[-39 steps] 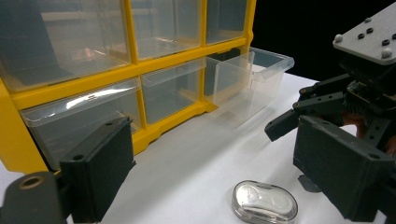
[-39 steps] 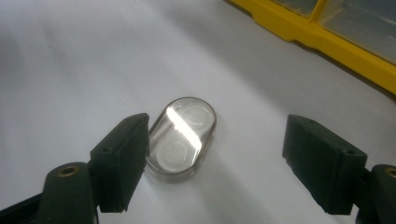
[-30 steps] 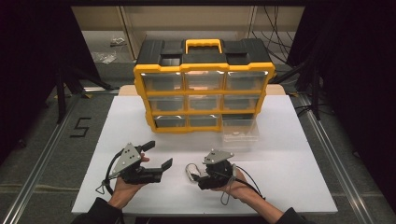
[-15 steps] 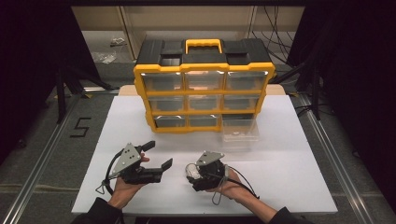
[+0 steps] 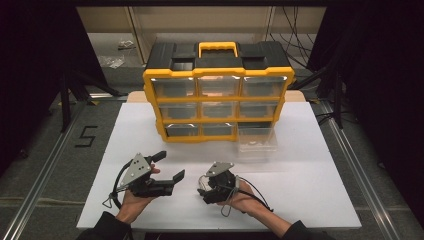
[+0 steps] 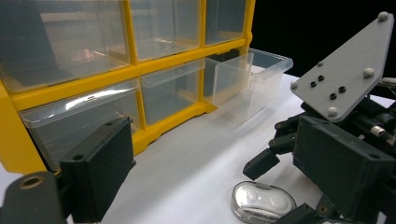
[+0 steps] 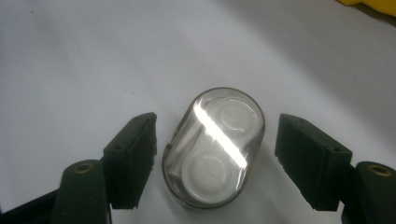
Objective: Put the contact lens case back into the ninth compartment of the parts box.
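Right tongs (image 7: 215,154): spread, straddling the small oval clear plastic case (image 7: 214,147), not touching.
Left tongs (image 5: 167,166): spread, empty.
Case: flat on the white counter (image 5: 300,185).

The high view looks forward and down from above the person's side, taking in the whole table (image 5: 300,165) and the organizer (image 5: 218,90). The left gripper view sits low near the tabletop, facing the organizer (image 6: 116,70) close up. The right gripper view looks steeply down, very near the case (image 7: 214,147). Both gripper views share that case (image 6: 263,202).
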The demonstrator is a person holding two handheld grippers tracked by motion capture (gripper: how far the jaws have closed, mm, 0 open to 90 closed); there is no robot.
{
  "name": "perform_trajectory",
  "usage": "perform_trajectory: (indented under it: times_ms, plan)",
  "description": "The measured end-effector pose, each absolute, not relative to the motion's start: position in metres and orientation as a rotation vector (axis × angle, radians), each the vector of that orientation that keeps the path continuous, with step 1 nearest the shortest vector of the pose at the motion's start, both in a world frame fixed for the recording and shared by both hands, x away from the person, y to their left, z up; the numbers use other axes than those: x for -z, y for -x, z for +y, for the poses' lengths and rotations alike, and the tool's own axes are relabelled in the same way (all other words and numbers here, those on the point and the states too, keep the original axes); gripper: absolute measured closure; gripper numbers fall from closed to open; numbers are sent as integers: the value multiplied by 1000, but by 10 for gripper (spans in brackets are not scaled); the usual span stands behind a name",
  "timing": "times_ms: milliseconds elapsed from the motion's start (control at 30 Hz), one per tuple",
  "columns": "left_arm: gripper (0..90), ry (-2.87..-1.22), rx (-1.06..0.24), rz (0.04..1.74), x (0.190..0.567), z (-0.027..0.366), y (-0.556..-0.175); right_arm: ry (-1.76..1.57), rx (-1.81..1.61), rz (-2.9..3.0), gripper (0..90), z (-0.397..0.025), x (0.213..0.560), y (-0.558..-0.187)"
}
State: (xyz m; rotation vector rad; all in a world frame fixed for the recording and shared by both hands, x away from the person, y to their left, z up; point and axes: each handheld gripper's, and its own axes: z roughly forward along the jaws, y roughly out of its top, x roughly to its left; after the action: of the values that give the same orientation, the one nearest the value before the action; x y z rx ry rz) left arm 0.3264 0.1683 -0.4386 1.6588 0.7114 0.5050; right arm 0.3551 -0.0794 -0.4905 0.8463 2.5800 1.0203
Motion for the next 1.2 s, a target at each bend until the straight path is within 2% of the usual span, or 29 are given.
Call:
perform_trajectory:
  times_ms: [667, 933, 1200]
  plan:
    - [118, -1655, -505, 713, 438, 169, -327, -856, -986, 2583, 409, -74, 494, -357]
    - [118, -1657, -507, 709, 438, 169, -326, -869, -984, 2575, 491, -76, 494, -358]
    - [119, -1657, -506, 708, 438, 169, -326, -858, -987, 2576, 496, -77, 493, -358]
